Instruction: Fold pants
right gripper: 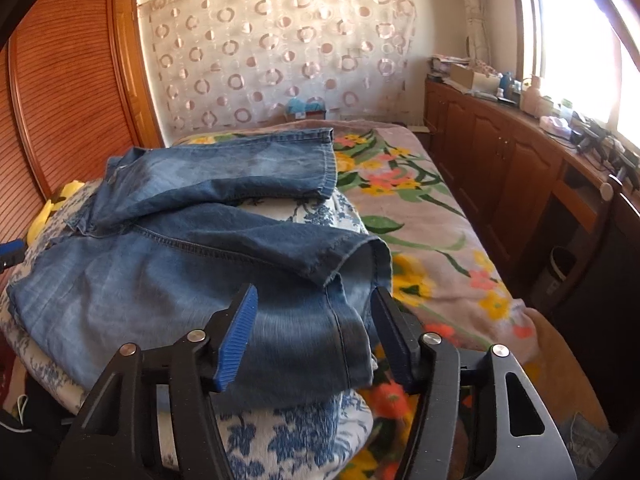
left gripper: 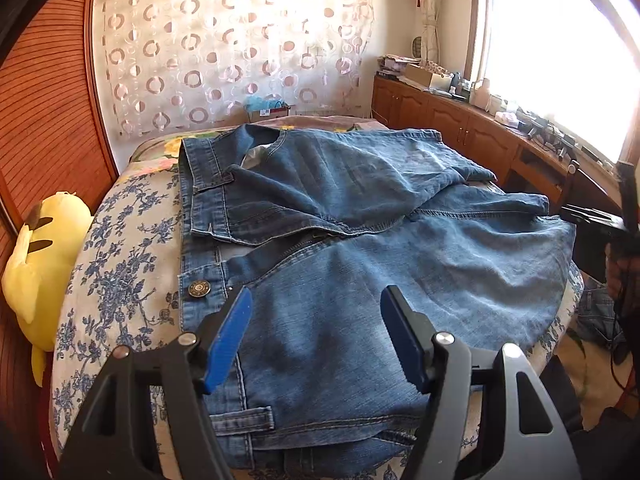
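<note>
1. Two grippers hang over a pair of blue jeans spread on a bed with a blue-flowered cover
2. Left gripper: jaws spread apart with nothing pinched; the waist of the jeans lies just below and ahead of it, and the metal button sits just left of its left fingertip
3. Right gripper: jaws spread, blue pads clear of the cloth; a trouser-leg hem lies between and under them
4. Ahead of the right gripper, the other leg lies folded across
5. Far left of the left gripper, a yellow plush toy leans at the bed's edge
</note>
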A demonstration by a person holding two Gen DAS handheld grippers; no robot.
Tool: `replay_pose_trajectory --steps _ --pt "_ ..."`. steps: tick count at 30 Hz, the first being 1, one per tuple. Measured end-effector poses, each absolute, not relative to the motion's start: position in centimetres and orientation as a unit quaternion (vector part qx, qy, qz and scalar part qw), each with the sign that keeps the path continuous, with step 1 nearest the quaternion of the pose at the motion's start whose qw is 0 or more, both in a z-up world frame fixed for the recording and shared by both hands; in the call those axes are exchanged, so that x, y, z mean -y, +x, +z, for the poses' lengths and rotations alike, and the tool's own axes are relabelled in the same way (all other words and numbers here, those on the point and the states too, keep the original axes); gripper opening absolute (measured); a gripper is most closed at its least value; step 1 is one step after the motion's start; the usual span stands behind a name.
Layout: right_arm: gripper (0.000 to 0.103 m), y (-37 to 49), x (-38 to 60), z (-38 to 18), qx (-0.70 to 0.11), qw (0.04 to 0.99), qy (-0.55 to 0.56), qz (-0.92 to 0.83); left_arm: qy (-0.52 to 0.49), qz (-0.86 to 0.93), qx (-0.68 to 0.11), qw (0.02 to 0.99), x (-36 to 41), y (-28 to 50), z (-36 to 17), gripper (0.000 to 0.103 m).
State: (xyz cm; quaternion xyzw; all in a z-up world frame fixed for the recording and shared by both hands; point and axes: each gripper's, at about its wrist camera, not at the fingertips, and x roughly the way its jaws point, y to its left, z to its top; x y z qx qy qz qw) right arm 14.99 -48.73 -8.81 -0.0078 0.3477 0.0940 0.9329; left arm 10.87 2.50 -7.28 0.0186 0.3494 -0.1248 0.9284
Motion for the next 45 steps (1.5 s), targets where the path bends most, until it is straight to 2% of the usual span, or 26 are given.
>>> replay_pose_trajectory --steps 8,10,11,12,17,22,27,31,33,36,45 --pt "0.044 20.0 47.6 -9.9 -0.414 0.903 -0.028 0.112 0.026 -0.114 -0.348 0.930 -2.3 10.9 -7.5 0.066" --pt "0.031 20.7 47.0 -10.1 -0.427 0.896 -0.052 0.109 0.026 -0.111 -0.349 0.930 -2.5 10.8 -7.6 0.066" --pt "0.019 21.0 46.8 -10.0 -0.429 0.894 -0.061 0.112 0.026 -0.110 -0.349 0.930 -2.5 10.8 -7.6 0.066" --pt "0.013 21.2 46.7 -9.9 -0.428 0.894 -0.067 0.113 0.025 -0.110 -0.349 0.930 -2.7 10.8 -7.6 0.066" --pt "0.007 22.3 46.2 -7.2 -0.382 0.914 -0.083 0.109 0.020 -0.102 -0.350 0.931 -3.5 10.8 -7.7 0.066" --pt "0.006 25.4 45.9 -4.9 -0.352 0.928 -0.078 0.098 0.017 -0.094 -0.349 0.932 -4.2 10.8 -7.6 0.066" --pt "0.005 28.9 44.3 -5.0 -0.344 0.931 -0.097 0.075 0.017 -0.090 -0.348 0.933 -4.5 10.6 -7.7 0.066" --pt "0.007 30.4 43.7 -7.2 -0.381 0.917 -0.100 0.062 0.017 -0.090 -0.350 0.932 -4.7 10.2 -7.9 0.066" --pt "0.027 29.7 44.2 -7.6 -0.385 0.916 -0.092 0.063 0.014 -0.091 -0.349 0.933 -4.9 9.9 -8.0 0.066" --pt "0.042 27.7 45.3 -7.3 -0.378 0.921 -0.061 0.076 0.011 -0.090 -0.349 0.933 -5.2 9.4 -7.9 0.066" --pt "0.059 18.1 48.7 -7.0 -0.357 0.928 -0.031 0.101 -0.002 -0.090 -0.344 0.935 -6.8 6.3 -7.5 0.066"
